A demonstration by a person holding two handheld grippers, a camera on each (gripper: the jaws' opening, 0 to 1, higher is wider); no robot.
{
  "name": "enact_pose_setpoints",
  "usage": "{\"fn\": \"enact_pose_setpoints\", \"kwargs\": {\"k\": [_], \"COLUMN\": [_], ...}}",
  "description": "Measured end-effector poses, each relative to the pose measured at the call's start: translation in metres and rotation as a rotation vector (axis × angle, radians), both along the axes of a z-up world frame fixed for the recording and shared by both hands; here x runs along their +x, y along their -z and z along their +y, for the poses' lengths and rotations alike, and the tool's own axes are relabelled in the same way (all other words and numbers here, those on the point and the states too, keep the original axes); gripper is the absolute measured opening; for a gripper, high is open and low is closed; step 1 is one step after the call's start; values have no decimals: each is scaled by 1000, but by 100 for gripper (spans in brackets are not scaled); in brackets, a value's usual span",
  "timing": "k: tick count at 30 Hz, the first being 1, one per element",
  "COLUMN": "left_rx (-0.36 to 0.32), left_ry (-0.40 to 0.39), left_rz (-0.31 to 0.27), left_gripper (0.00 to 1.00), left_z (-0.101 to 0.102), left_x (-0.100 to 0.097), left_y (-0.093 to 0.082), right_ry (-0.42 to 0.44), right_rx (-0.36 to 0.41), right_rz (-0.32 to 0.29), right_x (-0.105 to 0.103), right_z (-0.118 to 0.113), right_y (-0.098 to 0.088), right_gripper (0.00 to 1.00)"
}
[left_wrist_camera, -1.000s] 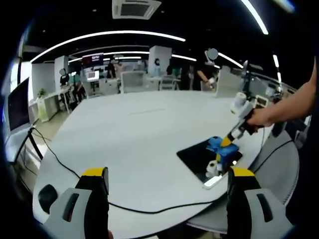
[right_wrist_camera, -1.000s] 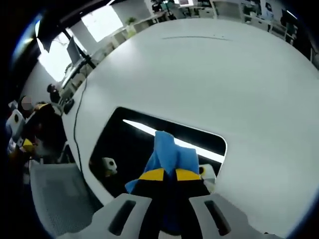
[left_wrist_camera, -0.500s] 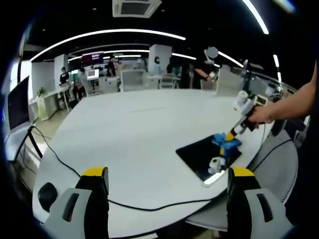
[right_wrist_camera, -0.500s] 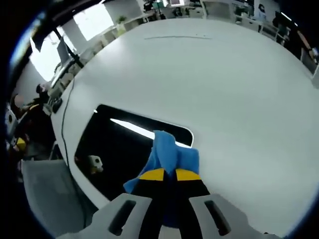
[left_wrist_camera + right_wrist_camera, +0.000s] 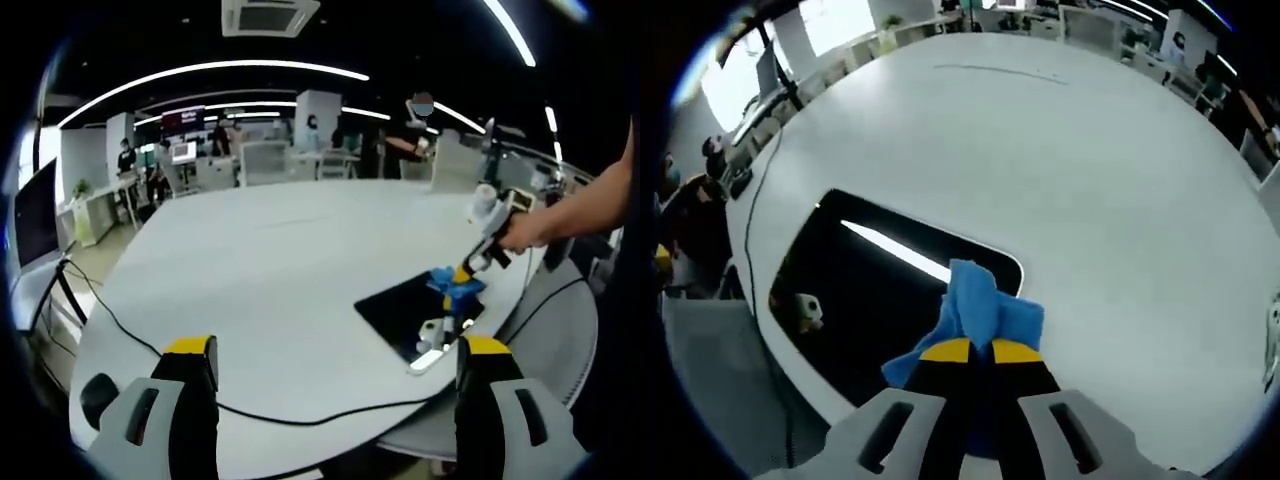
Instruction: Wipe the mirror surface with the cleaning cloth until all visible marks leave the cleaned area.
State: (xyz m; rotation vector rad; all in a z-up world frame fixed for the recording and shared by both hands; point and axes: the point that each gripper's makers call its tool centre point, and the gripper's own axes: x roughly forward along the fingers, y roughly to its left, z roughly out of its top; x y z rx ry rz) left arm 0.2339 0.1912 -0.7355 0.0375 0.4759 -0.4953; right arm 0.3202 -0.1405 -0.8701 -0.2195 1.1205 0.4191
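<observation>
A dark rectangular mirror (image 5: pixel 415 312) (image 5: pixel 870 290) lies flat on the white table, near its right front edge. A blue cleaning cloth (image 5: pixel 975 315) (image 5: pixel 455 285) rests on the mirror's far right corner, and my right gripper (image 5: pixel 972 352) (image 5: pixel 472 265) is shut on it. A person's hand holds that gripper from the right in the left gripper view. My left gripper (image 5: pixel 335 350) hangs open above the table's front edge, well left of the mirror, with nothing between its fingers. The mirror reflects a ceiling light strip and the gripper.
A black cable (image 5: pixel 150 350) runs across the white round table (image 5: pixel 270 260) near the front edge. A grey chair (image 5: pixel 725 400) stands beside the mirror's side of the table. Desks, screens and people fill the office behind.
The right gripper has slid the cloth from the mirror's middle toward its far right corner. The left gripper has stayed still.
</observation>
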Motion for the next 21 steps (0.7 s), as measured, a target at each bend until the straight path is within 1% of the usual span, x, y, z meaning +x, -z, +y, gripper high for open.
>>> {"fn": "enact_pose_setpoints", "kwargs": {"k": [2, 4, 7, 9, 10, 12, 17, 21], "left_rx": [-2, 2, 5, 7, 6, 1, -1, -6], "left_ry": [8, 24, 34, 37, 35, 27, 22, 21], "left_rz": [1, -4, 1, -6, -8, -14, -25, -22], "left_gripper": [100, 100, 100, 100, 100, 100, 100, 100], "left_z": [-3, -5, -5, -3, -2, 1, 3, 1], "left_x": [-1, -3, -4, -3, -3, -2, -1, -2], "left_y": [0, -1, -1, -4, -5, -8, -10, -9], "right_ry": [23, 18, 33, 52, 85, 110, 95, 104], "right_rx": [13, 16, 13, 25, 43, 53, 51, 57], "right_rz": [-5, -11, -31, -37, -42, -32, -23, -10], "right_x": [0, 0, -1, -1, -1, -7, -20, -29], "right_z": [-1, -1, 0, 0, 0, 0, 1, -1], "right_y": [0, 0, 0, -1, -1, -1, -1, -1], "right_gripper": [0, 0, 0, 0, 0, 0, 0, 0]}}
